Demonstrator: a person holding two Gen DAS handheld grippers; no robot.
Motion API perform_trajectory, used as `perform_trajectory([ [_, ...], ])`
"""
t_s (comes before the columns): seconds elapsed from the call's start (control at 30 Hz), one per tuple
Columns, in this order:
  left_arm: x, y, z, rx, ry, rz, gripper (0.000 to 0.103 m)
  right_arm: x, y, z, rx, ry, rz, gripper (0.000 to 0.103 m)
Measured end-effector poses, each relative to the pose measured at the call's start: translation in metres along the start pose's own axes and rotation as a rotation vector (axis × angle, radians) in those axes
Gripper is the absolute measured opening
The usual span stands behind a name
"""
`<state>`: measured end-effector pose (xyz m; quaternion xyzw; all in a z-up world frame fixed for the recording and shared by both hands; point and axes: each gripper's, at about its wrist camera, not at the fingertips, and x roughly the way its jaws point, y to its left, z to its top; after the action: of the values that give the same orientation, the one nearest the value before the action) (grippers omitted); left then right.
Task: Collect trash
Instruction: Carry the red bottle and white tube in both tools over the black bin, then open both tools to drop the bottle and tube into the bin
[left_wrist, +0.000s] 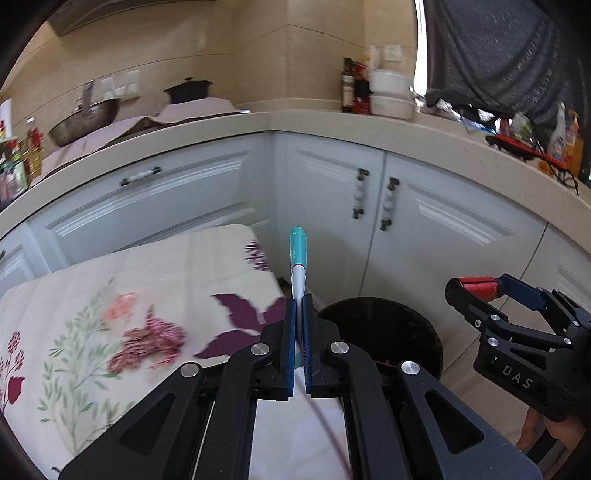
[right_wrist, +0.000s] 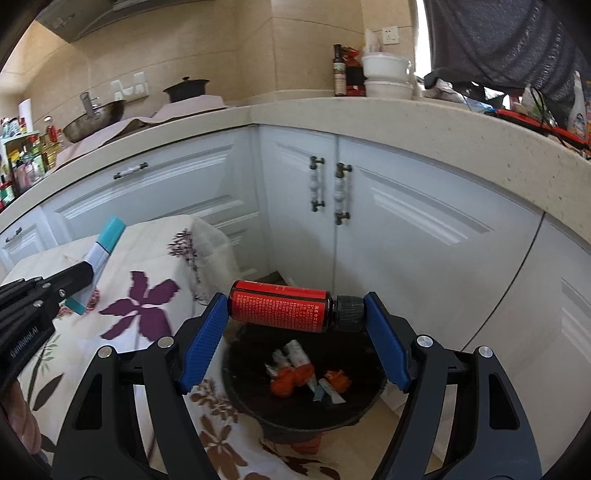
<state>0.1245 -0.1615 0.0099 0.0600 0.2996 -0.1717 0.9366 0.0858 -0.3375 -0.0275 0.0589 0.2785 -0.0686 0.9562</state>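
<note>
Left gripper (left_wrist: 299, 306): blue-padded jaws drawn narrow on a flat teal-and-white sachet (left_wrist: 297, 258), held edge-on in the left wrist view so its face cannot be read; the lower end is hidden between the pads. In the right wrist view the same sachet (right_wrist: 105, 243) shows its broad side, tilted, above the floral-print cloth (right_wrist: 147, 302).

Right gripper (right_wrist: 295, 314): blue pads set fairly wide, clamping a small red-labelled bottle with a black screw cap (right_wrist: 284, 310) lengthwise, base against one pad and cap against the other. The label print is too small to read. In the left wrist view this gripper (left_wrist: 476, 290) appears at the right edge, its body partly cut off.

Round black trash bin (right_wrist: 369, 391): stands on the floor beside the cloth-covered desk, directly below the bottle. It holds crumpled orange and white wrappers (right_wrist: 295, 373), blurred and hard to tell apart. In the left wrist view the bin (left_wrist: 406, 332) is half hidden behind the left gripper's linkage.

White cabinet doors (right_wrist: 406, 221) and a beige countertop (right_wrist: 369, 110) stand behind. Items on the countertop are small and distorted at the frame edge.
</note>
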Motion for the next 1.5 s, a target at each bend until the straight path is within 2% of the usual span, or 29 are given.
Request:
perform_trajectory([
  [0.3,0.028,-0.026,0.001,0.024,0.033,-0.008,0.004,0.016,-0.020,-0.004,0.017,0.012,-0.022,0.073],
  [1.23,0.078,-0.056,0.009,0.060,0.095,0.017,0.006,0.058,-0.048,-0.005,0.063,0.027,-0.071,0.073],
  [1.33,0.083,-0.057,0.009,0.056,0.121,0.009,0.022,0.063,-0.050,-0.004,0.070,0.035,-0.072,0.073],
  [1.4,0.083,-0.056,0.009,0.050,0.121,0.008,0.039,0.064,-0.050,-0.005,0.075,0.037,-0.075,0.074],
  [1.5,0.080,-0.056,0.009,0.049,0.108,0.009,0.050,0.063,-0.049,-0.005,0.075,0.036,-0.076,0.074],
])
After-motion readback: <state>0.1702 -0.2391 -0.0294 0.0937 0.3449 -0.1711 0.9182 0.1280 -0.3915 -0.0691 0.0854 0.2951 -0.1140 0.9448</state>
